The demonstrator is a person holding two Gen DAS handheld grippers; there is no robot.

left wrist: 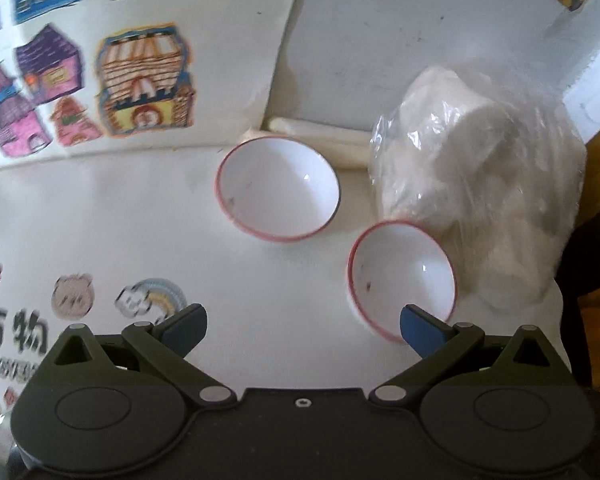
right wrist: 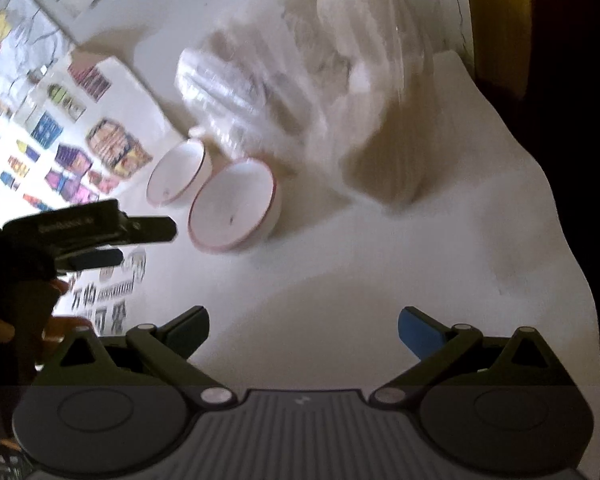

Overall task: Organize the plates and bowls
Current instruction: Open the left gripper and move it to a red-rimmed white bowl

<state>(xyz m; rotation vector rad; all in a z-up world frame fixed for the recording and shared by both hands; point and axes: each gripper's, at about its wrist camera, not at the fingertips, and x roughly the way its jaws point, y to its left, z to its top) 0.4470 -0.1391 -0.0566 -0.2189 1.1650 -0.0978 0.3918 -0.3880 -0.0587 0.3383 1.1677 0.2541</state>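
Two white bowls w/ red rims sit upright on the white table [left wrist: 148, 216], near its right edge. Far bowl [left wrist: 278, 190] and near bowl [left wrist: 402, 276] stand apart, not stacked. Clear plastic bag [left wrist: 480, 184] of white items touches the near bowl's right side. Left gripper [left wrist: 303, 330]: jaws spread wide, nothing between. Right gripper [right wrist: 303, 330]: jaws spread wide, empty, over bare table.

The two white, red-rimmed round bowls, the farther bowl [left wrist: 278, 190] and the nearer bowl [left wrist: 402, 276], look glossy and smooth, like glazed ceramic or hard plastic. Beside them, a clear crinkled plastic bag [left wrist: 476, 184] shines over matt white contents. The white tabletop [left wrist: 140, 232] is smooth and carries colourful printed stickers [left wrist: 144, 80].
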